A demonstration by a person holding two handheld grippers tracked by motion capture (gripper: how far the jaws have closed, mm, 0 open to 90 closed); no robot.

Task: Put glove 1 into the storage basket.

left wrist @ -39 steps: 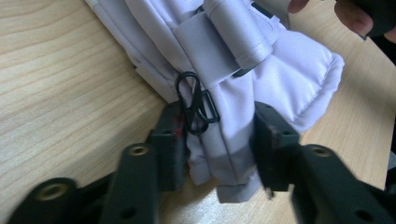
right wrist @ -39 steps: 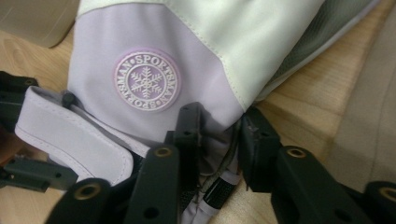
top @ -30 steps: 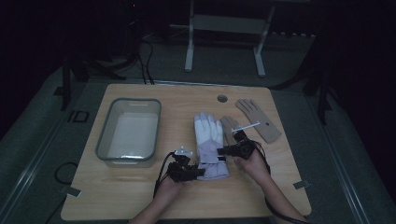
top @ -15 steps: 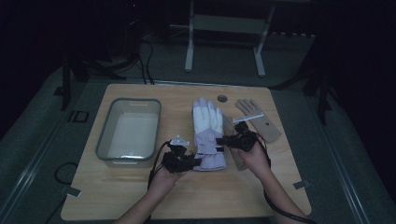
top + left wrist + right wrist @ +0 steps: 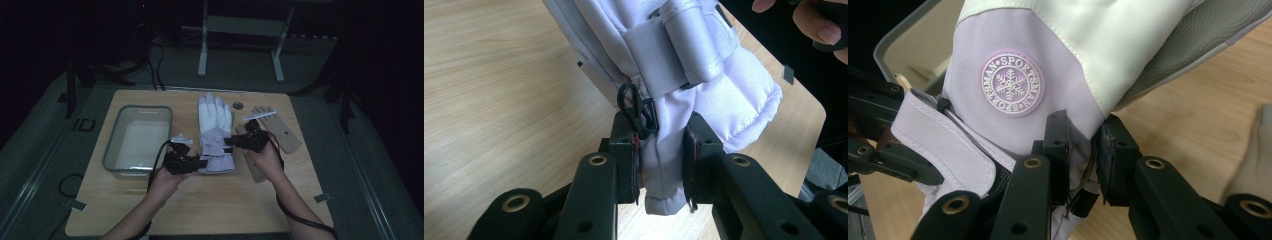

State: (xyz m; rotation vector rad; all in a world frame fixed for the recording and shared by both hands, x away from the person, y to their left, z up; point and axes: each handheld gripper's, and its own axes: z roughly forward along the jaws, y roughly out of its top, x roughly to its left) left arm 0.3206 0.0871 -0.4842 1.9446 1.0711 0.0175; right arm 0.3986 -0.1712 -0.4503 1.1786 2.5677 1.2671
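A white and lavender ski glove (image 5: 215, 125) hangs between my two grippers, fingers pointing to the far side. My left gripper (image 5: 200, 163) is shut on the lavender cuff hem (image 5: 663, 165), beside a small black clip (image 5: 636, 105). My right gripper (image 5: 231, 141) is shut on the glove's edge at the wrist, just below a round snowflake badge (image 5: 1012, 84). In the right gripper view the left gripper (image 5: 878, 145) shows at the left, on the cuff strap. A tan glove (image 5: 272, 131) lies flat on the table, right of my right hand.
A clear plastic bin (image 5: 142, 107) stands on the left half of the wooden table (image 5: 235, 210). A white tag (image 5: 259, 115) lies on the tan glove. A small dark disc (image 5: 238, 105) sits near the far edge. A metal stand (image 5: 240, 25) is on the floor behind.
Both hands have risen and shifted toward the far side, carrying the ski glove with them. Both grips have stayed on the glove.
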